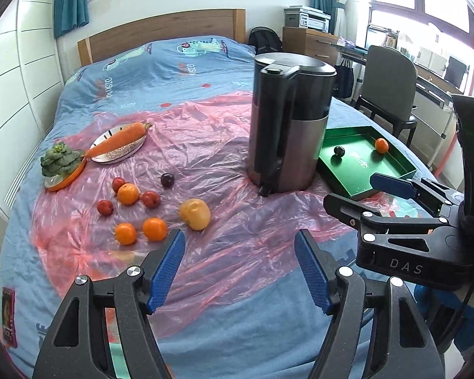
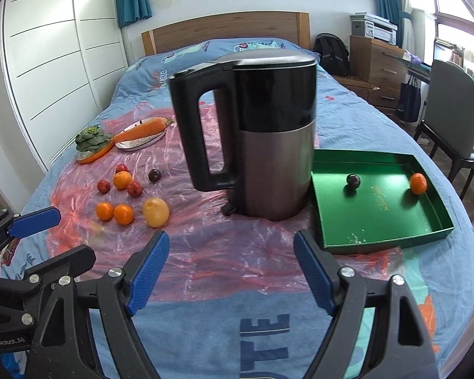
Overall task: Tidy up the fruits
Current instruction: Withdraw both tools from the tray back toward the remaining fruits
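Observation:
Loose fruits lie on pink plastic on the bed: a yellow fruit point(image 1: 195, 214), oranges point(image 1: 154, 229), red plums point(image 1: 150, 199) and a dark plum point(image 1: 167, 179). A green tray point(image 2: 426, 221) at the right holds a dark plum point(image 2: 353, 181) and an orange point(image 2: 418, 183). My left gripper point(image 1: 240, 271) is open and empty, just short of the fruits. My right gripper point(image 2: 230, 271) is open and empty, in front of the kettle and left of the tray. It also shows in the left wrist view point(image 1: 357, 189).
A tall black and steel kettle point(image 2: 268, 145) stands between the fruits and the tray. A carrot on a plate point(image 1: 120, 142) and greens on an orange dish point(image 1: 61, 164) lie at the far left. A chair point(image 1: 391, 88) stands beside the bed.

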A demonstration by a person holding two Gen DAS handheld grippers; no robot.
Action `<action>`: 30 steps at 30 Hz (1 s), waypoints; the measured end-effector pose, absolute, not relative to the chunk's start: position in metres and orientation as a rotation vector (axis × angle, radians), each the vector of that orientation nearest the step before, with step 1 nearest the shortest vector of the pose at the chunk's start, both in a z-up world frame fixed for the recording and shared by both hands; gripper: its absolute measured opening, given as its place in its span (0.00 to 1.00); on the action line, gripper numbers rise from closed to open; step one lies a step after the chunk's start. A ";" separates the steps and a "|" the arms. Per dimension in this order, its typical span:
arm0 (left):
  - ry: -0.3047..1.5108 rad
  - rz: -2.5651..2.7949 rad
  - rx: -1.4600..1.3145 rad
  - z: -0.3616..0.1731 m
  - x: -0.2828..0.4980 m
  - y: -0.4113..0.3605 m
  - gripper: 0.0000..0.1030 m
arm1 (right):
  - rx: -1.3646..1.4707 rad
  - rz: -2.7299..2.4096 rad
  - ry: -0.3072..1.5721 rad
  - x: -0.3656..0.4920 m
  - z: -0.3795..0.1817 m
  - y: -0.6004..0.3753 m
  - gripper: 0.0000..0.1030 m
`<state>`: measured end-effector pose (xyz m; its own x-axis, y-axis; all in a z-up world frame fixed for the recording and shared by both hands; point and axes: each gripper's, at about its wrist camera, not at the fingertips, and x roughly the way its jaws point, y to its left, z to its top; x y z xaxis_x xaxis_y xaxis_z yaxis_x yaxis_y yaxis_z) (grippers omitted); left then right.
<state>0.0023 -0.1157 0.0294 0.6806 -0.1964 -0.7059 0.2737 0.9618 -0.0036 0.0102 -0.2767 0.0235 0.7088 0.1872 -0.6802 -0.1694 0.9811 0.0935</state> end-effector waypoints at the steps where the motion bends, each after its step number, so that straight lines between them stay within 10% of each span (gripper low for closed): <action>1: 0.781 -0.254 0.096 0.027 0.003 -0.109 0.64 | 0.017 0.208 0.760 0.011 0.023 -0.270 1.00; 30: 0.838 0.060 -0.149 -0.045 0.032 0.062 0.64 | -0.063 0.382 0.831 0.048 -0.033 -0.160 1.00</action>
